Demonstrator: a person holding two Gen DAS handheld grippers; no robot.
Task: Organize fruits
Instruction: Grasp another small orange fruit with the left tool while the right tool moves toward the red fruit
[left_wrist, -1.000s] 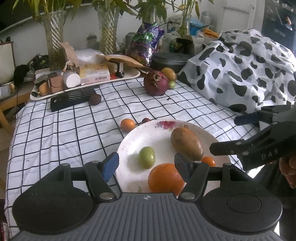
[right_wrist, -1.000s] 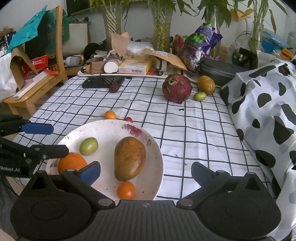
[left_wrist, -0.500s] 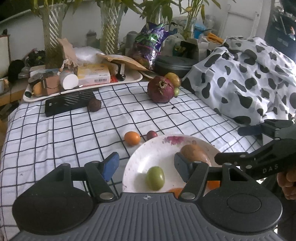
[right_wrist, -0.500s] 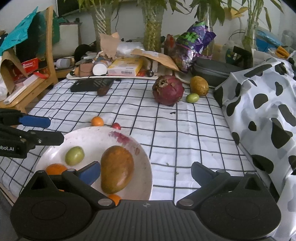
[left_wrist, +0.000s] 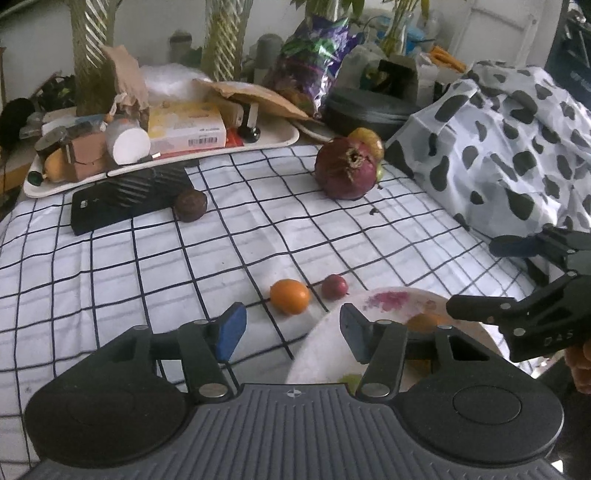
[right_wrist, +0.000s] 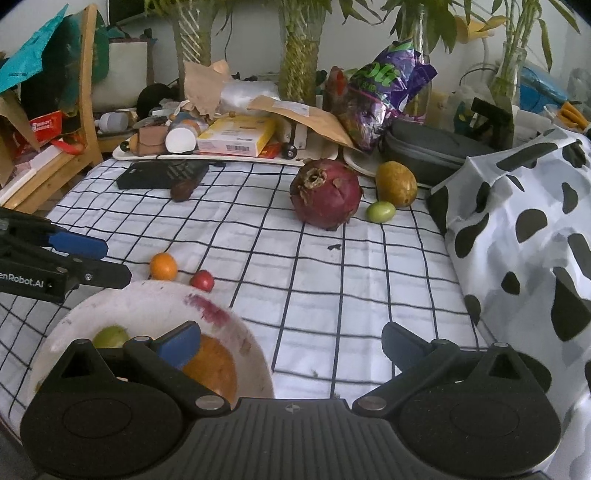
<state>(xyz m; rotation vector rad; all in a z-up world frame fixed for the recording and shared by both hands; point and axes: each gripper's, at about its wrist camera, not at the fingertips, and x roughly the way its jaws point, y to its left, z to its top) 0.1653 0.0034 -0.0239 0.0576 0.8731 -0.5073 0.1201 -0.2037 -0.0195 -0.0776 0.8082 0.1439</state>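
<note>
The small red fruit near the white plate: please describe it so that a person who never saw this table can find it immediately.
Start at the white plate on the checked tablecloth. Just beyond the plate's far rim two small fruits lie on the cloth. The small red fruit is the one nearer the rim, smaller and dark red, whereas its neighbour, the small orange fruit, is bigger.

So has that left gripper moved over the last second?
Yes. The left gripper has pulled back from over the plate and swung left; the small orange now sits between its fingers.
</note>
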